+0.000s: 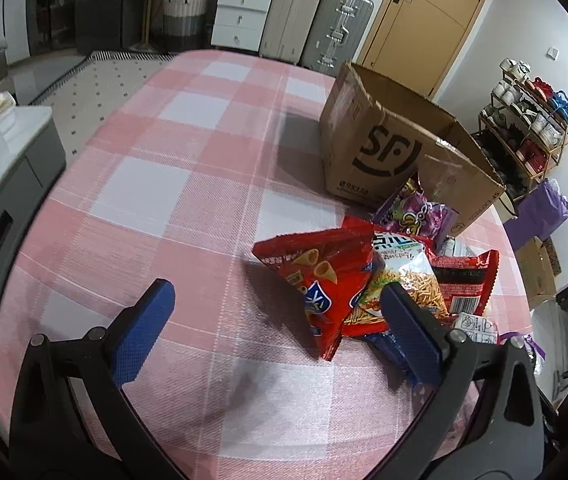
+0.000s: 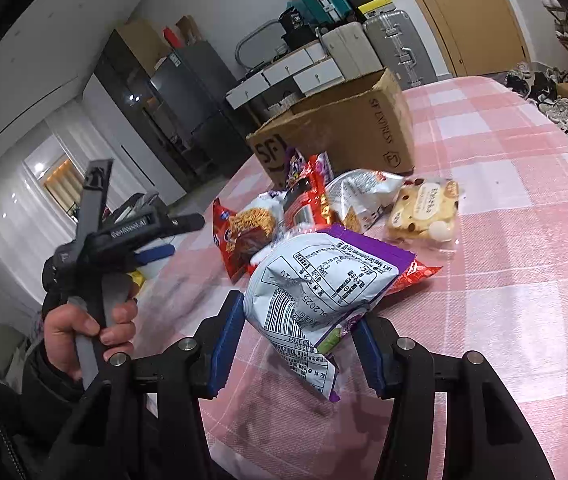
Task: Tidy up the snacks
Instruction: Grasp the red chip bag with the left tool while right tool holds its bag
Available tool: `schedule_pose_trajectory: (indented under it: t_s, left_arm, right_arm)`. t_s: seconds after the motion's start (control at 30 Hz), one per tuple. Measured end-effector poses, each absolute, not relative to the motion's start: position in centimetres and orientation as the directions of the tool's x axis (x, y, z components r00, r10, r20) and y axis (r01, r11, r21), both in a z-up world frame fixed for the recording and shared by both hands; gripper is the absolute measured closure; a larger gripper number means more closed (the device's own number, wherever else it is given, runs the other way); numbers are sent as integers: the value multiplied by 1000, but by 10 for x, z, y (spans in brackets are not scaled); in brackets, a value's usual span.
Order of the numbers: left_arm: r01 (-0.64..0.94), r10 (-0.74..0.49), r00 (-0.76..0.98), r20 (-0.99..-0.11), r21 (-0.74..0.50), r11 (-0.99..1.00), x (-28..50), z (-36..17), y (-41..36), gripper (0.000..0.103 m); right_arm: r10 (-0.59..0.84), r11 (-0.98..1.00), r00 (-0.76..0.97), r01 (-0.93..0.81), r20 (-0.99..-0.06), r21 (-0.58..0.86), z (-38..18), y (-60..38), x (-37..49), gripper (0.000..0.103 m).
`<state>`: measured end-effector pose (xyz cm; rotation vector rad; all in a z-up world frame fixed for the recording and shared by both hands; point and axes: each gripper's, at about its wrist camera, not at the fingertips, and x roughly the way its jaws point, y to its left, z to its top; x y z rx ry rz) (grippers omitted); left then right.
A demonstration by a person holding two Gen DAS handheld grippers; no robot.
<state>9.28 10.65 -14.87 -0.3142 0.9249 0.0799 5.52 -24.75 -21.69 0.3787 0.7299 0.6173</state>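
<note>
Purple-edged snack bag [image 2: 324, 284] between right gripper [image 2: 296, 344] fingers

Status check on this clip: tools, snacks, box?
Left tool open, empty. Right tool shut on purple-and-white snack bag. Other snacks piled beside the cardboard box; path looks unobstructed.

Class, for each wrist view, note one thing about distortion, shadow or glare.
Left wrist view: fisheye bends the cardboard box and door; red cone-snack bag casts a soft shadow leftward on the tablecloth. Right wrist view: black corners, glare spots on the dark cabinet.
</note>
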Motion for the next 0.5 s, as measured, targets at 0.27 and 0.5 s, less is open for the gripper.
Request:
schedule_pose_trajectory:
  t_s: [0.27,0.5]
  left_arm:
    - [-207,-87,581,-809,-250,946,110,-162,105,1]
    - [-210,-110,564,-818,-271,940,126,-172,106,1]
  right_arm:
    - [653,743,610,-404,-449,533,-211,-259,53,50]
    - [657,729,630,-390,-414,563,-208,-274,56,50]
